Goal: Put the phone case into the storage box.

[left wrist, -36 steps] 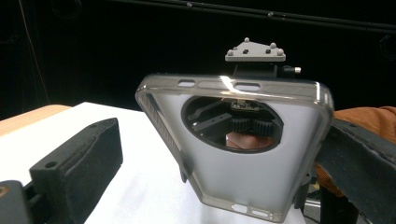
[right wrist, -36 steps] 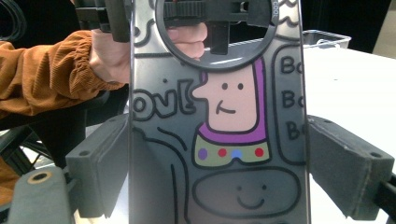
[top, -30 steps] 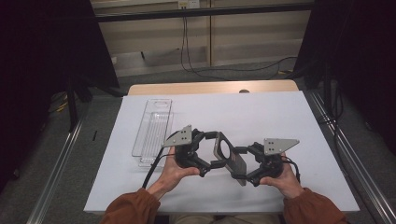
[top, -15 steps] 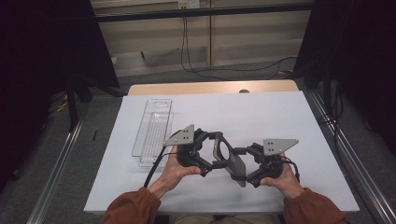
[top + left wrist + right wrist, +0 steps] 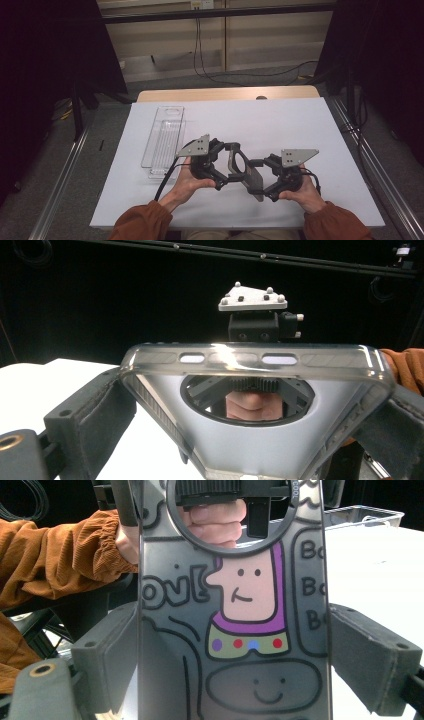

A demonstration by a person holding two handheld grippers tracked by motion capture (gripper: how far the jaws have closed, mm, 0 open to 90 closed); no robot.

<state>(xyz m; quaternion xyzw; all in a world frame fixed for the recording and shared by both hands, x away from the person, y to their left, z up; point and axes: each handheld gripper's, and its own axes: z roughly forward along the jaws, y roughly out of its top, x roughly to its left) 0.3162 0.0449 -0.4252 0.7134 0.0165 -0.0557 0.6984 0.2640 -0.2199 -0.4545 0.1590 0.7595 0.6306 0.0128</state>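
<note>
A translucent grey phone case (image 5: 245,170) with a round cut-out hangs just above the white table, held between both grippers near the front edge. My left gripper (image 5: 231,167) comes from the left and is shut on it; in the left gripper view the case (image 5: 260,450) spans both padded jaws, clear side facing me. My right gripper (image 5: 257,179) comes from the right and is shut on the same case. The right gripper view shows the case's cartoon print (image 5: 235,630) between the two pads (image 5: 367,650).
A long clear plastic tray (image 5: 162,142) lies on the left part of the white table (image 5: 280,125) and also shows far off as the tray (image 5: 360,515). Metal rails run along both sides of the table. Orange sleeves (image 5: 140,225) enter from the bottom.
</note>
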